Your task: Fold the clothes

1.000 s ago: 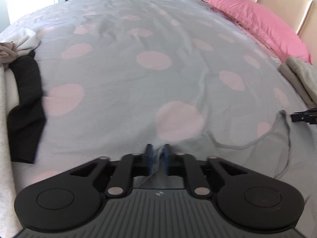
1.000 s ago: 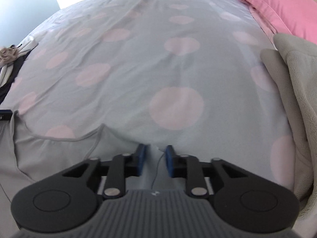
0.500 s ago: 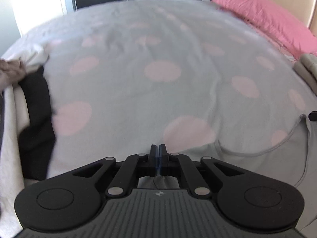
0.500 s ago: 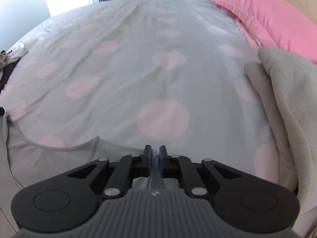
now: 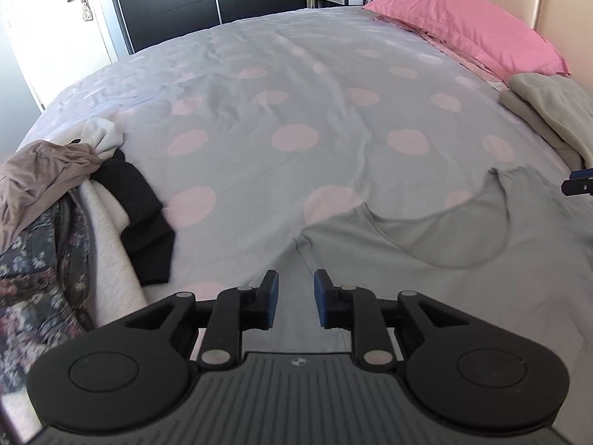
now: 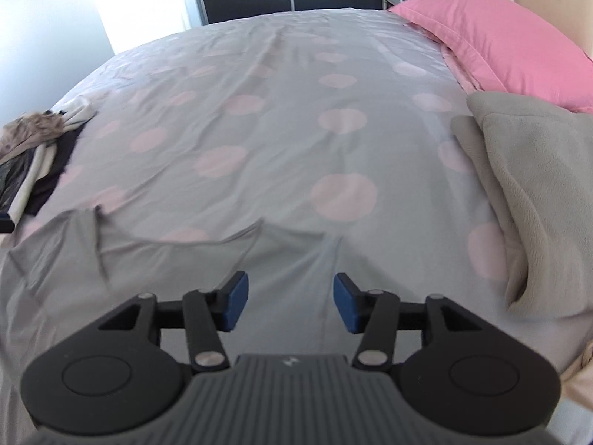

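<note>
A grey top with a scooped neckline [image 5: 426, 256] lies flat on the grey bedspread with pink dots [image 5: 296, 118]; it also shows in the right wrist view [image 6: 207, 259]. My left gripper [image 5: 295, 296] is open and empty, just above the top's left shoulder. My right gripper [image 6: 290, 301] is open and empty above the top's right shoulder. The tip of the right gripper shows at the right edge of the left wrist view [image 5: 578, 183].
A pile of clothes, brown, white, black and floral [image 5: 55, 200], lies at the bed's left edge, also in the right wrist view [image 6: 33, 148]. A folded grey fleece [image 6: 533, 185] and a pink pillow [image 6: 500, 40] lie on the right. A dark wardrobe stands beyond the bed.
Both grippers were shut on the top's shoulders half a second ago. They have opened, let go and pulled back and up. The top now lies on the bed.
</note>
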`<control>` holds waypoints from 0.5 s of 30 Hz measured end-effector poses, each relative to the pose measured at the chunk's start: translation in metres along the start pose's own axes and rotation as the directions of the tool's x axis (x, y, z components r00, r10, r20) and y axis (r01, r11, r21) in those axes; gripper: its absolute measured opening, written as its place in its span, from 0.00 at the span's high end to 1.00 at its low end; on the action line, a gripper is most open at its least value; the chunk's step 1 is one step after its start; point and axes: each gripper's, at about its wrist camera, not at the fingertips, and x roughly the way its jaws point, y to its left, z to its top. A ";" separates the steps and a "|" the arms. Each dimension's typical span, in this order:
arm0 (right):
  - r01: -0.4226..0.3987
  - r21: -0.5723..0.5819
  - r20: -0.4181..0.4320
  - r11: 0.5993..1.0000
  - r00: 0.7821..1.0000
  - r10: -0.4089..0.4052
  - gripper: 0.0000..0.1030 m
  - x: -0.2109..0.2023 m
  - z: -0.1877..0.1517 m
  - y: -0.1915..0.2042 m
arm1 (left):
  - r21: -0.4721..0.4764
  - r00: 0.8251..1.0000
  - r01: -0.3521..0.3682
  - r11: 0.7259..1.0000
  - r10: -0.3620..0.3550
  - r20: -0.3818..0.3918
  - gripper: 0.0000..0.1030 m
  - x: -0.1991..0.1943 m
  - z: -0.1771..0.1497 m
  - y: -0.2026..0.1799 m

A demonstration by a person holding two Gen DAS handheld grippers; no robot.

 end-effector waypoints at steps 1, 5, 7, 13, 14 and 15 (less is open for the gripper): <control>-0.006 -0.004 0.006 1.000 1.000 0.006 0.47 -0.007 -0.005 0.006 | 0.003 1.000 0.003 1.000 -0.003 -0.003 0.82 -0.007 -0.004 -0.001; -0.038 0.008 0.001 0.999 0.999 0.038 0.47 -0.031 -0.025 0.027 | 0.010 0.999 -0.018 1.000 0.019 -0.033 0.68 -0.030 -0.022 -0.008; -0.061 0.036 -0.025 0.997 0.998 0.062 0.47 -0.040 -0.033 0.033 | 0.007 0.999 -0.037 0.999 0.038 -0.037 0.53 -0.038 -0.033 -0.010; -0.036 0.059 -0.160 0.998 0.986 0.045 0.47 -0.048 -0.065 0.049 | -0.065 0.998 -0.055 0.996 0.052 -0.044 0.52 -0.040 -0.054 0.002; -0.033 0.067 -0.171 0.997 0.984 0.044 0.47 -0.047 -0.069 0.049 | -0.070 0.997 -0.060 0.996 0.057 -0.041 0.52 -0.040 -0.054 0.005; -0.030 0.079 -0.176 0.996 0.983 0.043 0.47 -0.046 -0.073 0.048 | -0.073 0.997 -0.065 0.995 0.063 -0.036 0.52 -0.040 -0.054 0.007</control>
